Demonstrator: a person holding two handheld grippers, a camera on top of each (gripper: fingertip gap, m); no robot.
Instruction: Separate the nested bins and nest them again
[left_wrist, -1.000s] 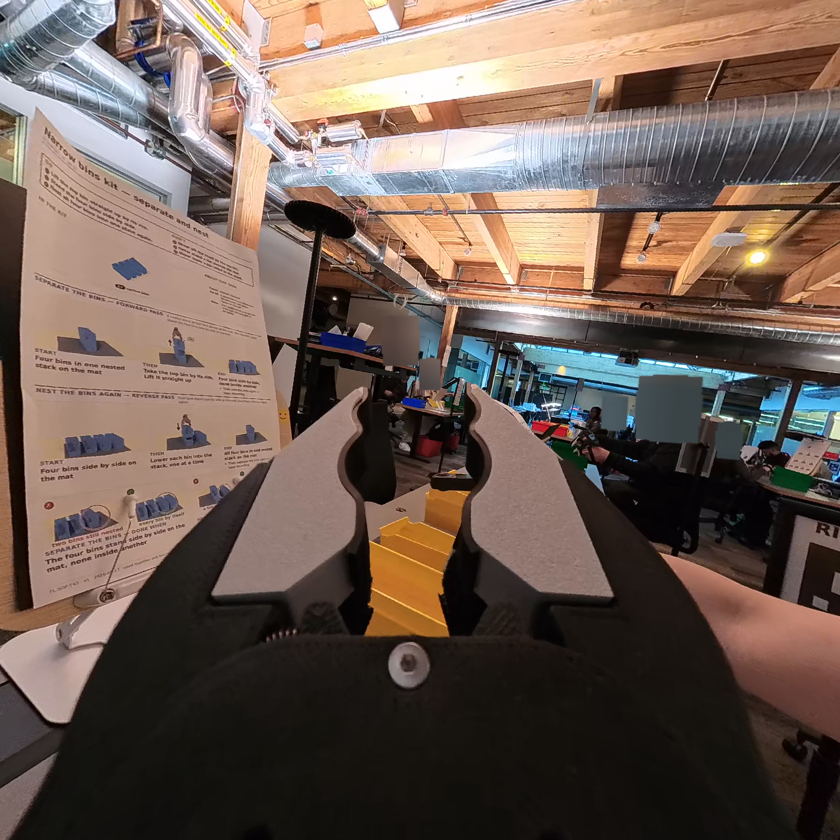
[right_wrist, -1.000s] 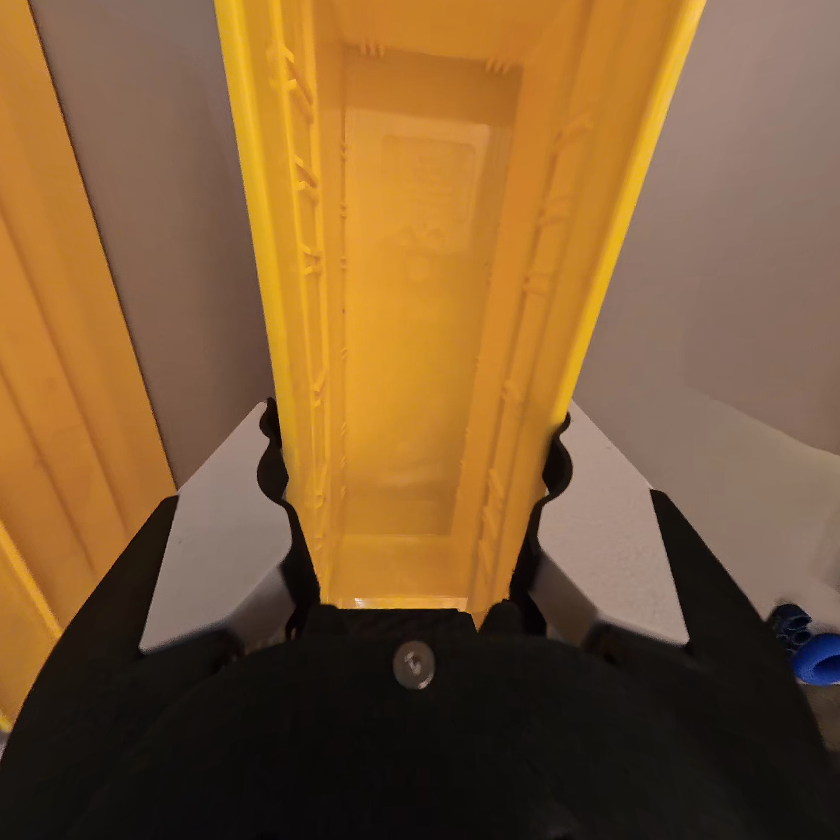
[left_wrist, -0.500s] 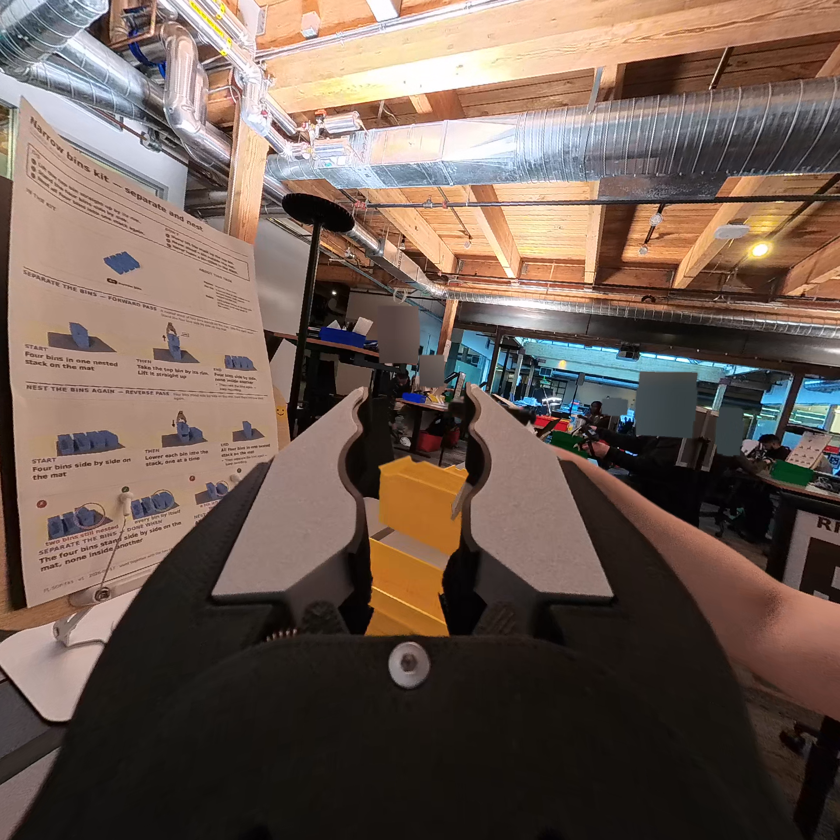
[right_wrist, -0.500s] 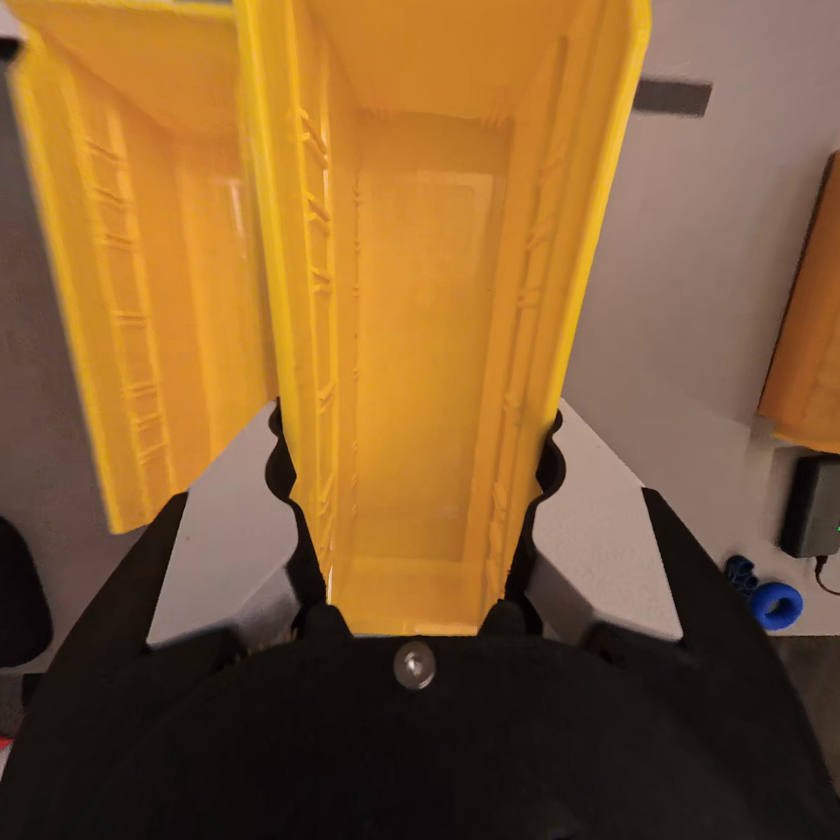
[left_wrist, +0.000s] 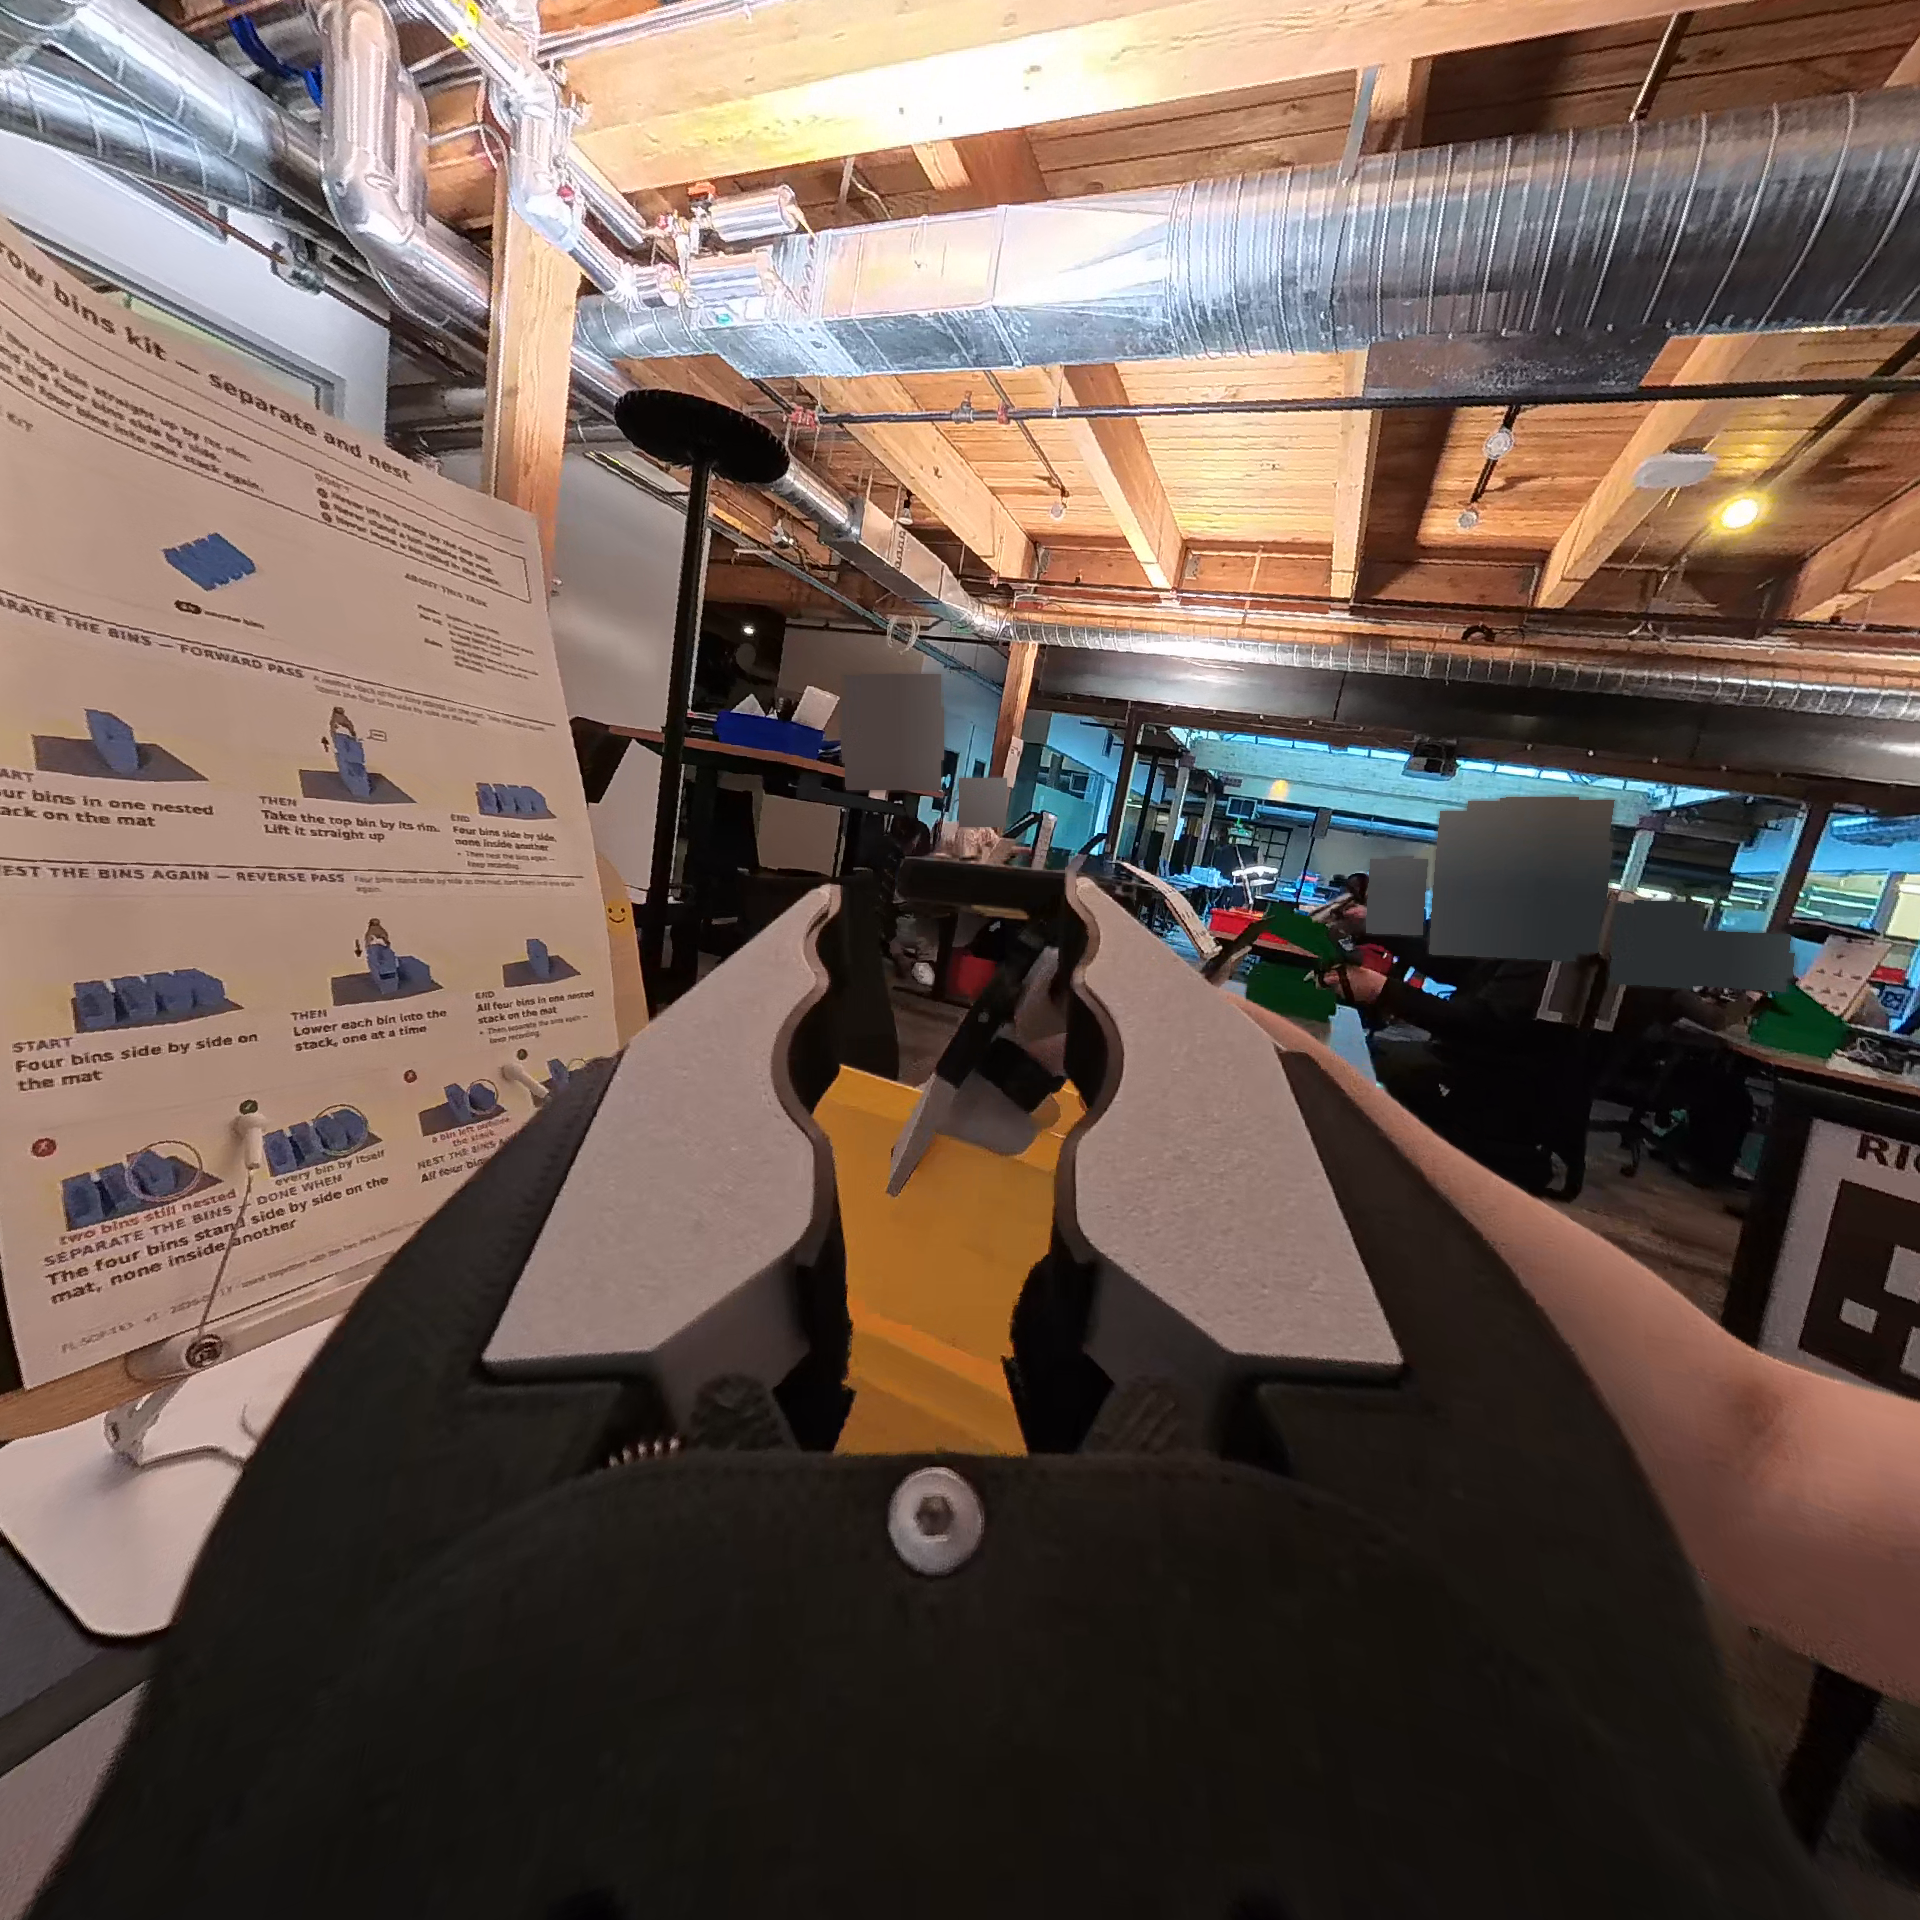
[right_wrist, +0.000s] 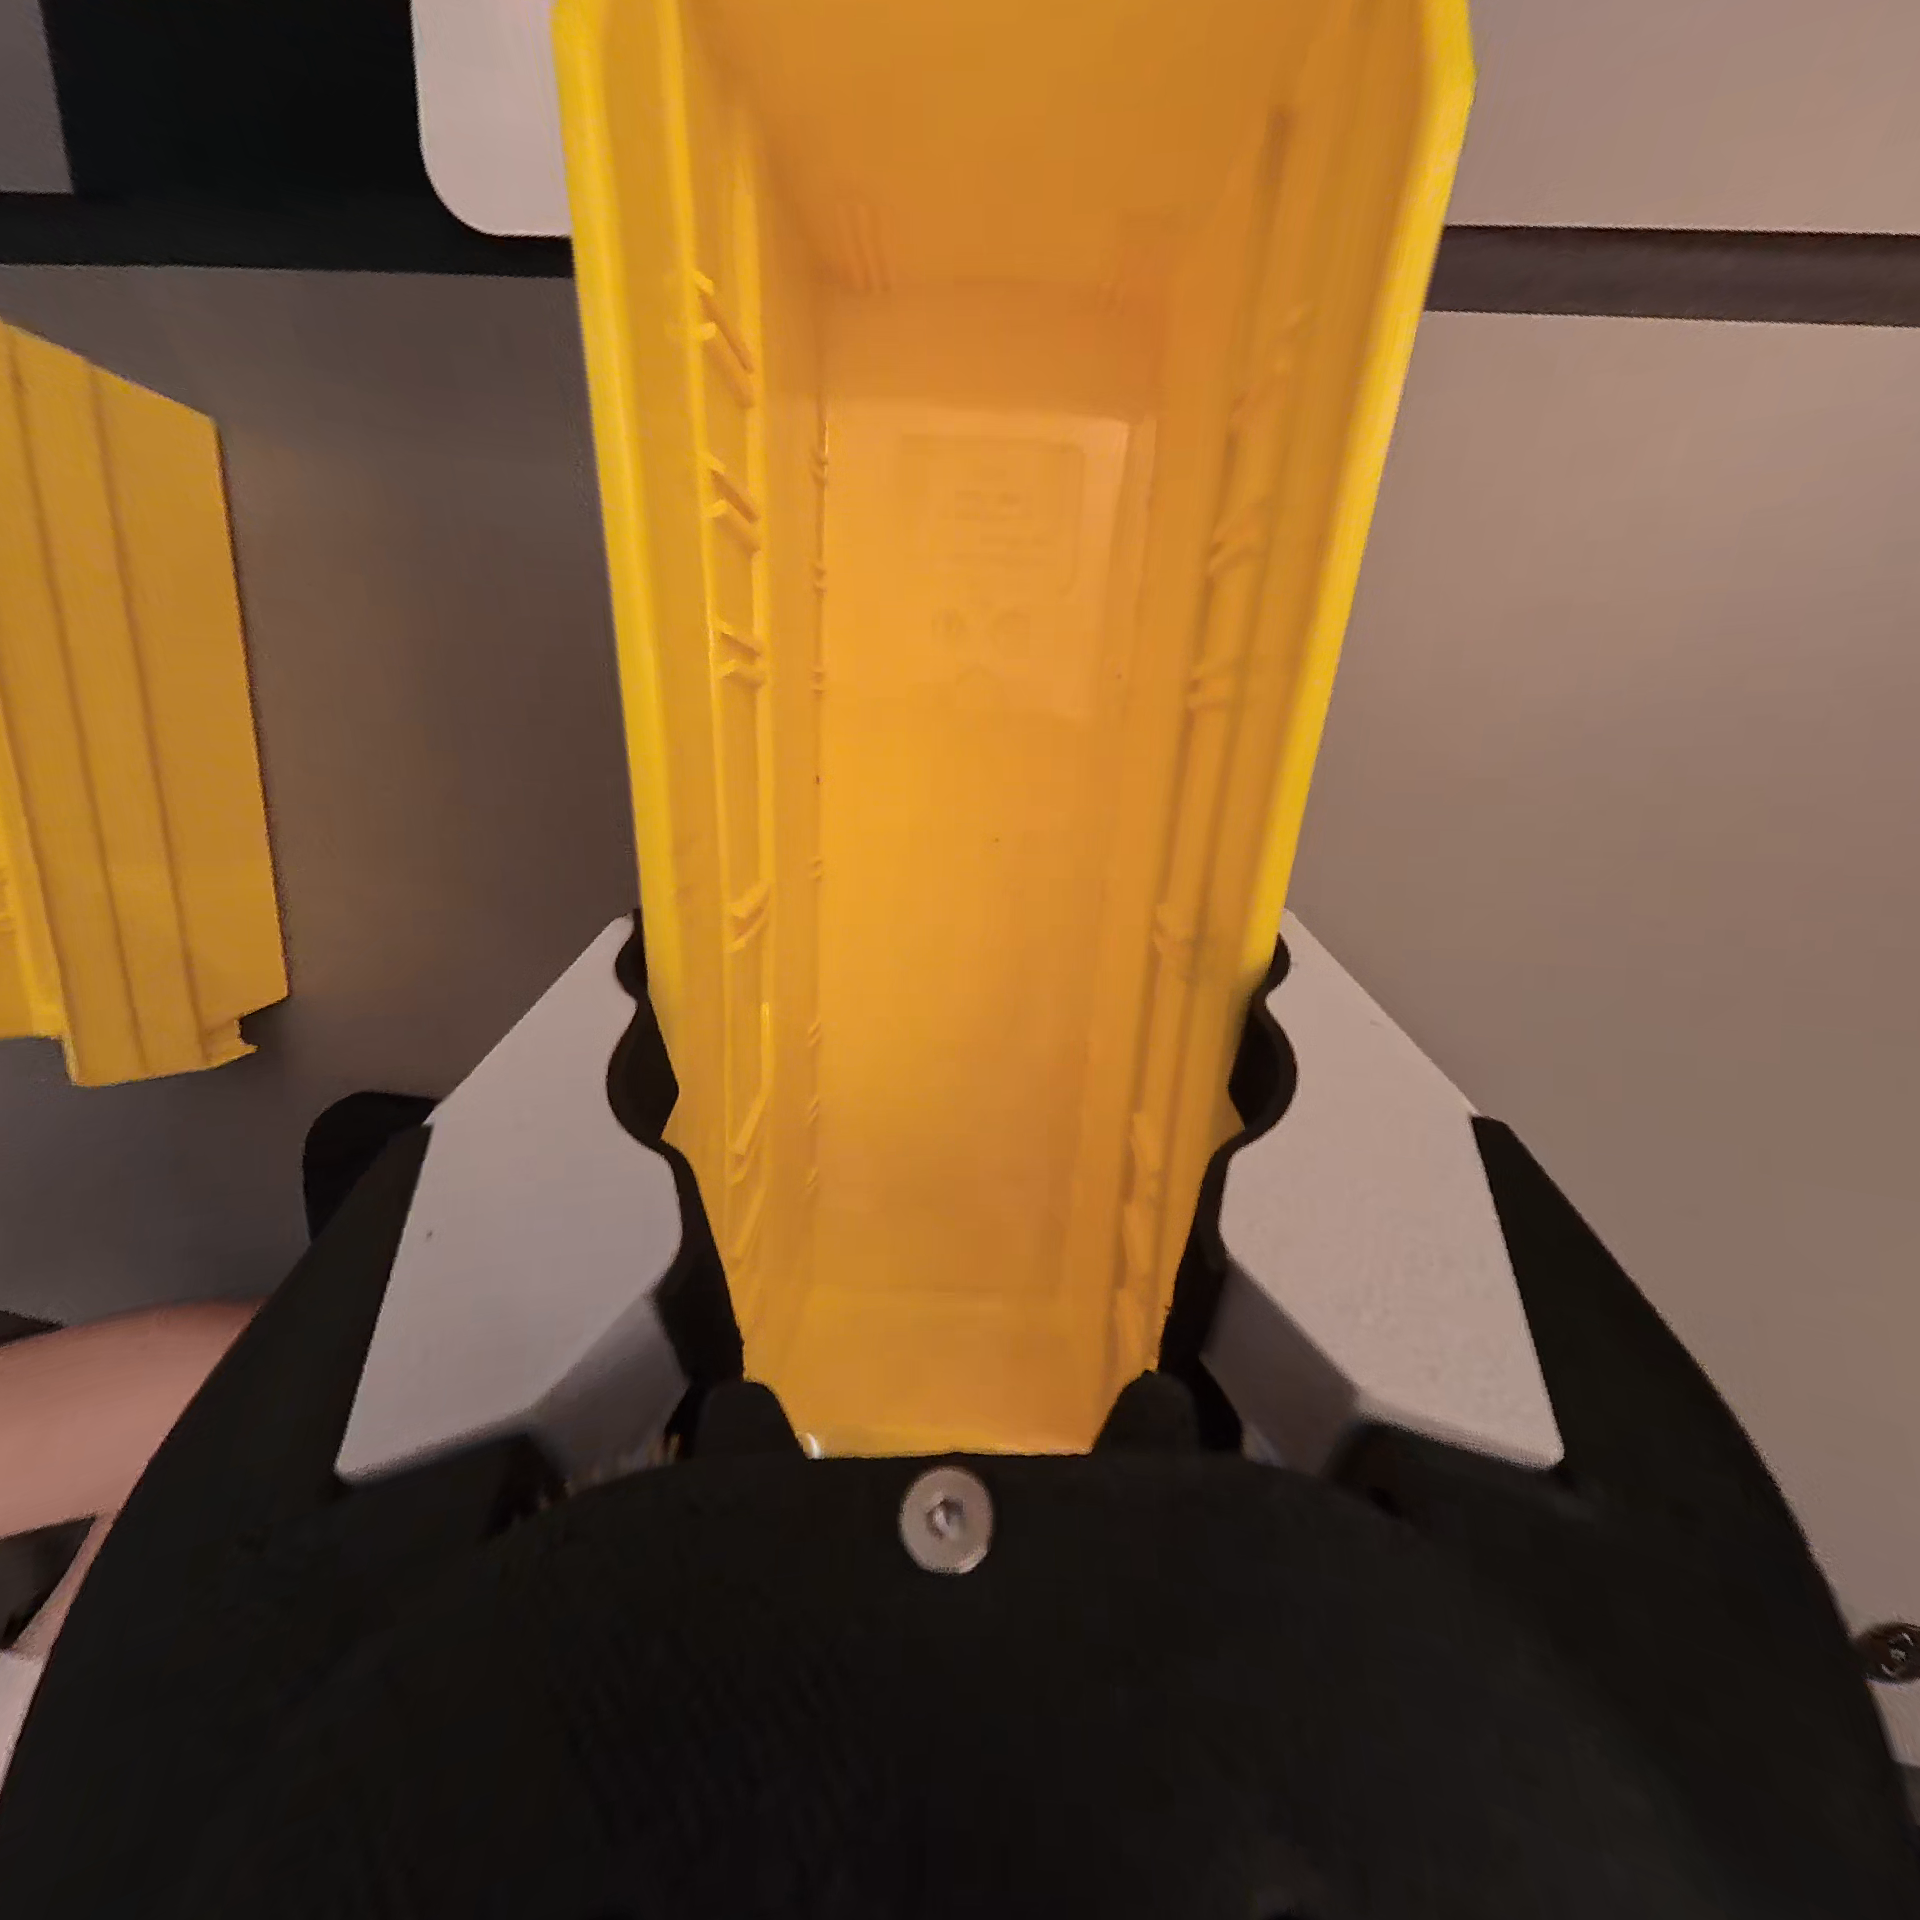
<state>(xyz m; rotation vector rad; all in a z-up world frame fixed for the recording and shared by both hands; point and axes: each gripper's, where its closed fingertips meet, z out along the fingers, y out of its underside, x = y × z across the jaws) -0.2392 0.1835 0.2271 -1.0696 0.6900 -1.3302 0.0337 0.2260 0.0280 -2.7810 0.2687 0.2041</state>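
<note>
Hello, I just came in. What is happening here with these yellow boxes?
A person is working with two handheld grippers on narrow yellow bins. The right gripper holds one yellow bin by its two long walls, open side toward the camera, above a grey surface. Another yellow bin sits off to its left. The left gripper is open, with a yellow bin showing between its fingers. An instruction sheet stands beside it.

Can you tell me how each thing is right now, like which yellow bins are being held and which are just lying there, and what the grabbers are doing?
Right gripper: fingers pressed on both side walls of a bin.
Long yellow plastic bin: held in the right gripper, open side facing the camera, empty.
Second yellow ribbed bin: apart at the left, not gripped.
Left gripper: partly open, nothing held, pointing out over the room.
Paper instruction sheet: upright on its stand.
</note>
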